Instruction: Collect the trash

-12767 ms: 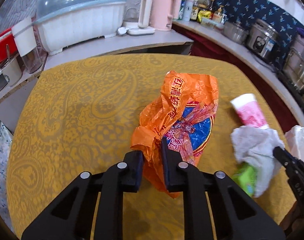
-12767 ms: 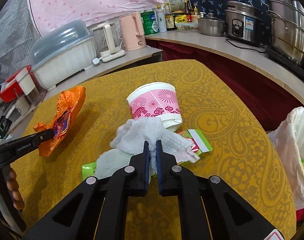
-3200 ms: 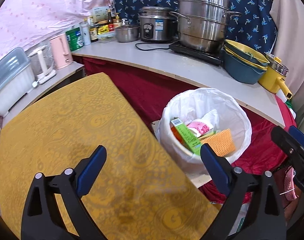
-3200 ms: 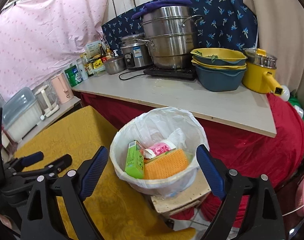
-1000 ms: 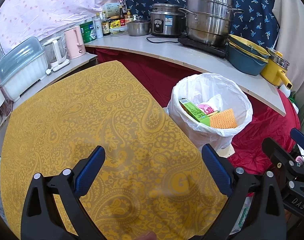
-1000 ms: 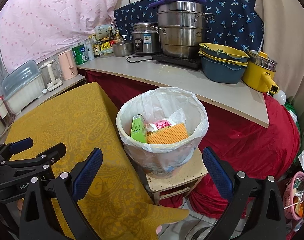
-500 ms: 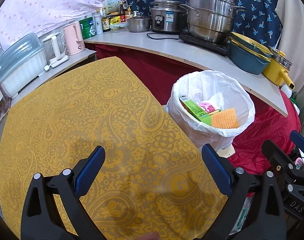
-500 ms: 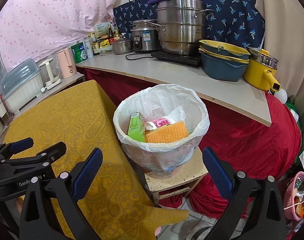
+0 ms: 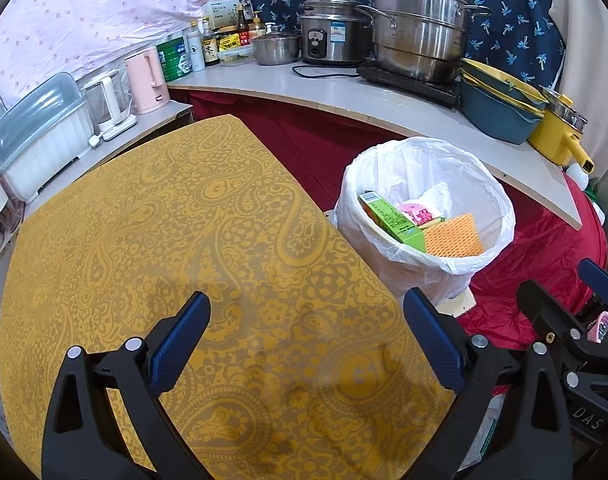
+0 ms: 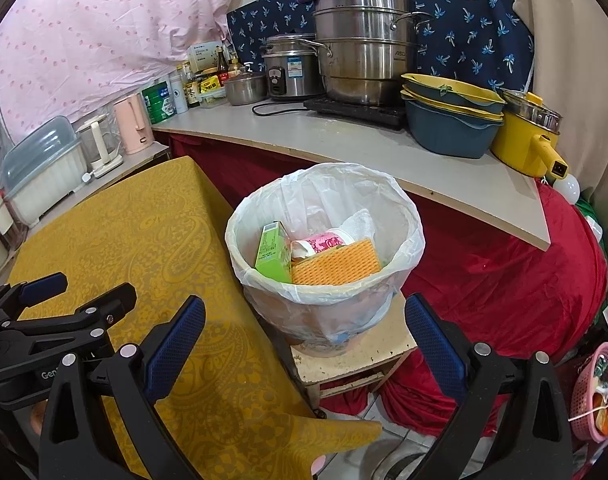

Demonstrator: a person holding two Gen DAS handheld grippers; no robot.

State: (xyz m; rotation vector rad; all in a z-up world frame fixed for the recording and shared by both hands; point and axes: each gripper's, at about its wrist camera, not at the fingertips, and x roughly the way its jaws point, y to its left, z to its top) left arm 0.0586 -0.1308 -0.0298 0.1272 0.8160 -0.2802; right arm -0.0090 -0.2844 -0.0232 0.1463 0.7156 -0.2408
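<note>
Only my right view shows the stool (image 10: pixel 356 350) under the trash bin (image 10: pixel 324 280), centre frame beyond my wide-spread right gripper (image 10: pixel 304 332); left gripper (image 9: pixel 304 336) equally wide.

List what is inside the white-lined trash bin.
In the white-lined trash bin: green carton, pink printed cup, orange waffle-textured sheet, white tissue. Anything beneath them is covered.

bright, even indoor light | soft shadows | sharp focus | fisheye-bent, dark corners
</note>
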